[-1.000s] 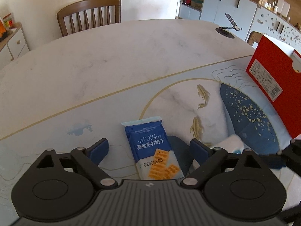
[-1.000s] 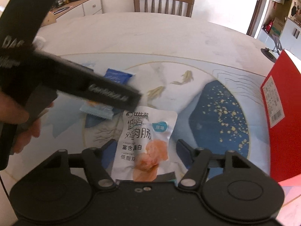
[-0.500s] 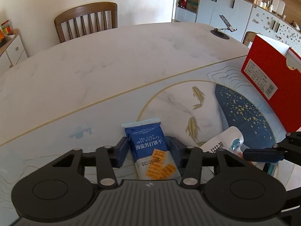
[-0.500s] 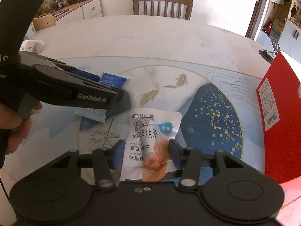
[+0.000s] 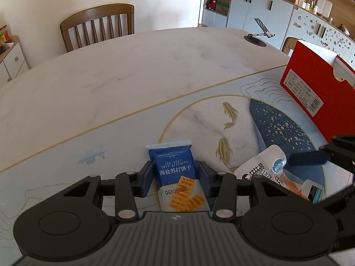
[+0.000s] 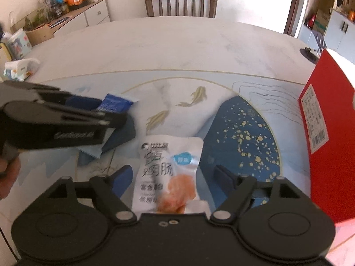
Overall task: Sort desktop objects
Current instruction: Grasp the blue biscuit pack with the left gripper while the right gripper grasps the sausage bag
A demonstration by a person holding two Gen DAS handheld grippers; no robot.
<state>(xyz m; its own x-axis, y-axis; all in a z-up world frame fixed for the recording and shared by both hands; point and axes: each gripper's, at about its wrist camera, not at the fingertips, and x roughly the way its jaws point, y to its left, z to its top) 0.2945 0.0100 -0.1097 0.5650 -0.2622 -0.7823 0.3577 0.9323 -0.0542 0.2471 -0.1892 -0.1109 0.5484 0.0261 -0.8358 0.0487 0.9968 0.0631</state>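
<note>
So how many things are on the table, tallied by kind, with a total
Snack packets: 2, the blue soda biscuit packet and the white sausage pouch
Red boxes: 1
Phone stands: 1
Tissue packs: 1
Total: 5

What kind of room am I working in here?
Most likely a home dining room: a large round marble-look table with a wooden dining chair pushed up to it, storage cabinets along the wall, and a sideboard cluttered with snack bags and household bits.

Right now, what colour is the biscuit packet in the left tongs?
Blue top with white lower half and orange crackers on the biscuit packet; clearest in the left wrist view.
</note>
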